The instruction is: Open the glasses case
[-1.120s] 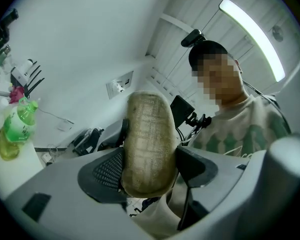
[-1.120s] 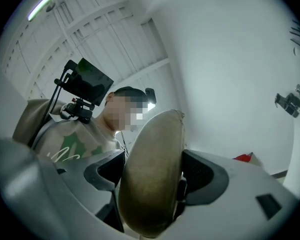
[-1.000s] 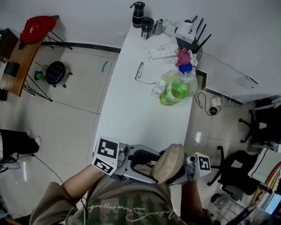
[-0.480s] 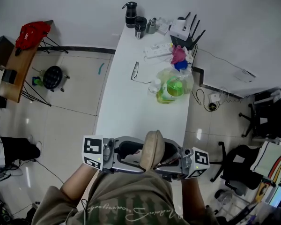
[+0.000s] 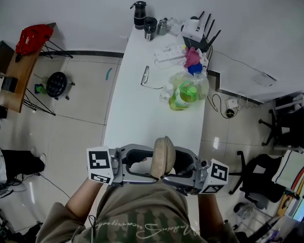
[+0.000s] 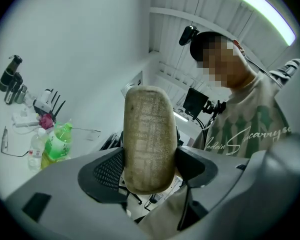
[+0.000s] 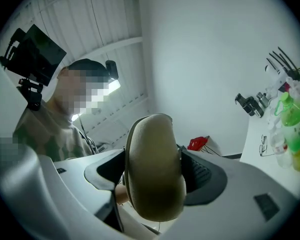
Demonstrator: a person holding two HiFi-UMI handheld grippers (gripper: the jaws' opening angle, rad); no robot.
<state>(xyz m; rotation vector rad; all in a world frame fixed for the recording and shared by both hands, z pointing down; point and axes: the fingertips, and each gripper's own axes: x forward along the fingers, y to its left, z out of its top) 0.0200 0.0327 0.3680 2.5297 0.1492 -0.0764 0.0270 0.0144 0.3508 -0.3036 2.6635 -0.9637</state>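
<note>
An olive-tan glasses case [image 5: 162, 156] is held in the air close to the person's chest, over the near end of the white table [image 5: 142, 115]. It stands on end and is closed. My left gripper [image 5: 153, 168] comes in from the left and is shut on the case [image 6: 149, 139], its dark pads [image 6: 107, 171] pressing both sides. My right gripper [image 5: 170, 172] comes in from the right and grips the same case [image 7: 155, 169] from the opposite end. In the two gripper views, the left gripper [image 6: 150, 168] and the right gripper [image 7: 155, 176] face each other.
On the table's far half lie a pair of glasses [image 5: 145, 77], a green bottle in a clear bag [image 5: 186, 92], a power strip [image 5: 168, 51], a router [image 5: 197, 32] and dark flasks [image 5: 139, 14]. Tiled floor lies to the left, office chairs [image 5: 289, 130] to the right.
The case, held by both grippers, has swung from leaning right to nearly upright and shifted left in the head view. Both grippers have sunk a little and stay clamped.
</note>
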